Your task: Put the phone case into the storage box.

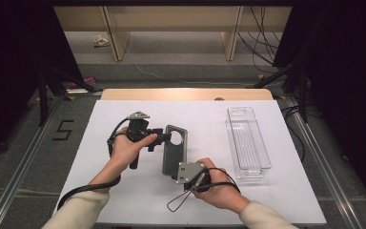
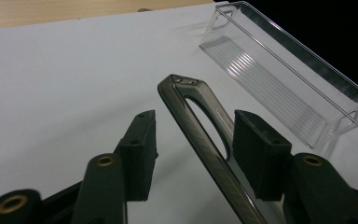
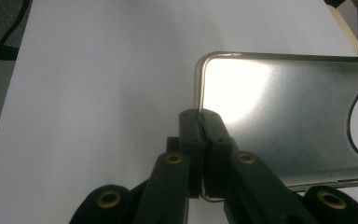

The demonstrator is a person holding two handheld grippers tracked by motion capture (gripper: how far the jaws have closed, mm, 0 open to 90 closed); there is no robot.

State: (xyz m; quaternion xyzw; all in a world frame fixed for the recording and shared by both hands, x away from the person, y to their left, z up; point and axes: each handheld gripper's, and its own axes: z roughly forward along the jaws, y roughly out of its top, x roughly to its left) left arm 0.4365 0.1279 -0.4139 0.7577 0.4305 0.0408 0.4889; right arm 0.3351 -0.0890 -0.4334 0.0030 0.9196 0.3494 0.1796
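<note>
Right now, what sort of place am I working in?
Probably a lab recording station rather than a home: a white-topped table inside a metal frame, loose cables on the floor, and a taped numeral beside it.

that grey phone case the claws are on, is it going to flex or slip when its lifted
The phone case is a thin shell with a large round cutout, so it probably weighs little and may twist if lifted by one end. Its glossy surface could slip. The right claw pinches only an edge, while the left claw straddles the other end, which should steady it.
</note>
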